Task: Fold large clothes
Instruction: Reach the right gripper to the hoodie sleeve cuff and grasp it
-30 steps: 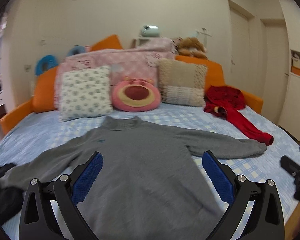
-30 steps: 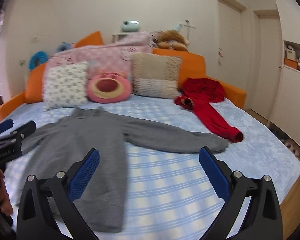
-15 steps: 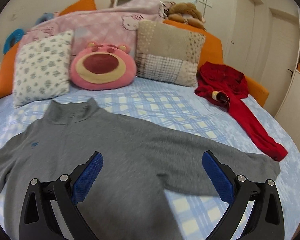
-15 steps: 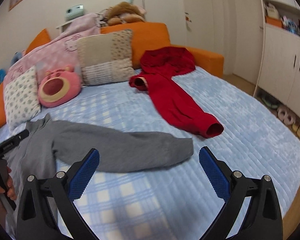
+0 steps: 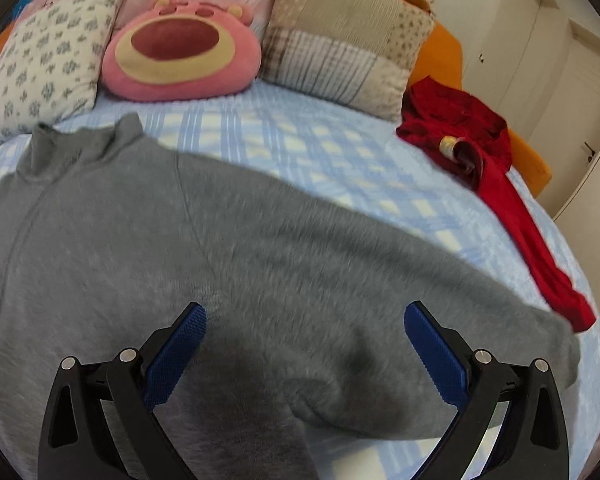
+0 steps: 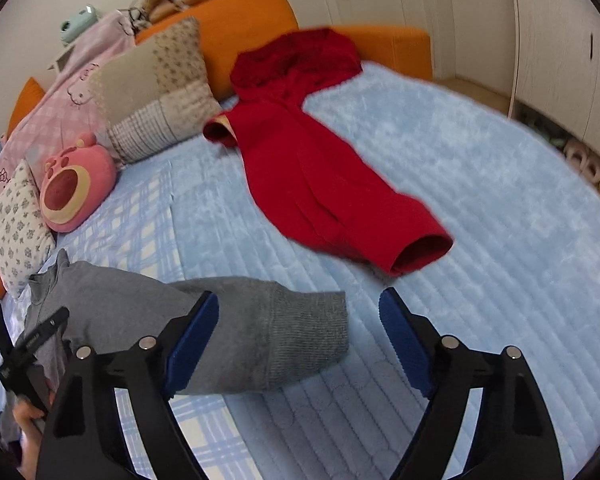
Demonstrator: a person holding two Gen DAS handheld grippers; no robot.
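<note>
A grey sweater lies flat on the blue checked bed cover, collar toward the pillows. My left gripper is open and hovers low over its right armpit area, at the base of the sleeve. My right gripper is open, its jaws standing either side of the ribbed cuff of the sweater's right sleeve, just above it. The other hand-held gripper shows at the left edge of the right wrist view.
A red hoodie lies spread on the bed to the right, also in the left wrist view. Pillows and a pink bear cushion line the orange headboard. White cabinets stand past the bed's right side.
Both grippers have moved forward and down toward the sweater's right sleeve. The left one now hangs over the armpit, the right one over the cuff. Both stay open.
</note>
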